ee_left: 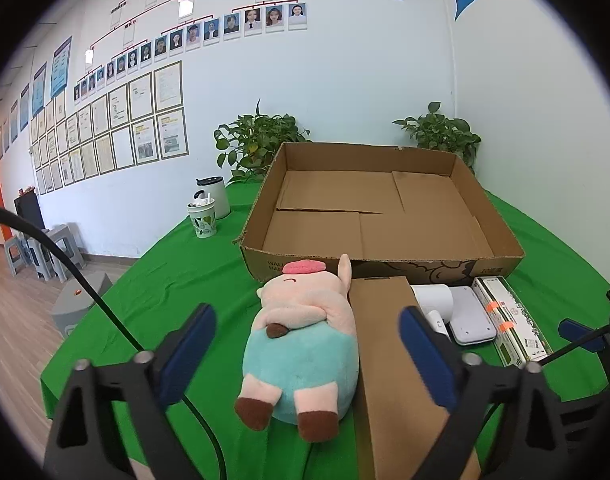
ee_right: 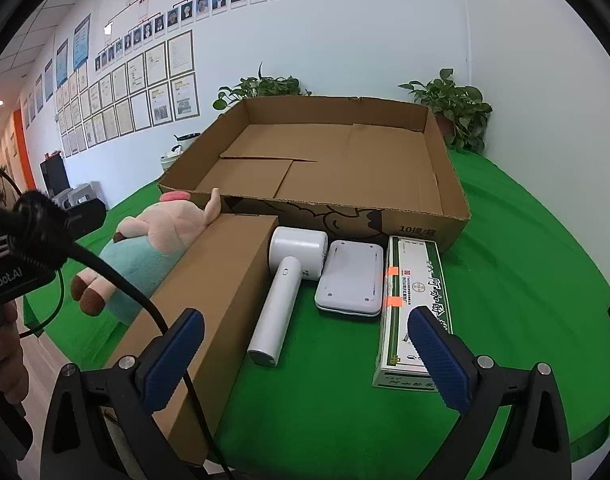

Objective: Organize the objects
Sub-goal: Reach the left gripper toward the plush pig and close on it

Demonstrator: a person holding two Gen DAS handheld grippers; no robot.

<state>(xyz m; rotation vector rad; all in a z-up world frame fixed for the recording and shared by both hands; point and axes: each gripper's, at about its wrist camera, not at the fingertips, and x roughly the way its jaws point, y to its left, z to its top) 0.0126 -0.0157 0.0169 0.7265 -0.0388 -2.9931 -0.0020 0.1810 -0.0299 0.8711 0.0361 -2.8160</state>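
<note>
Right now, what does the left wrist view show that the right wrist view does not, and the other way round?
Only the left wrist view shows the leaf-patterned cup in full, with a white jug behind it, left of the big open cardboard box. Only the right wrist view shows the whole white handheld device, head and handle. Both show the plush pig, the long brown box beside it, the flat white case, the green-and-white carton, two potted plants and the green tablecloth. The left claw and right claw are each open, holding nothing.
</note>
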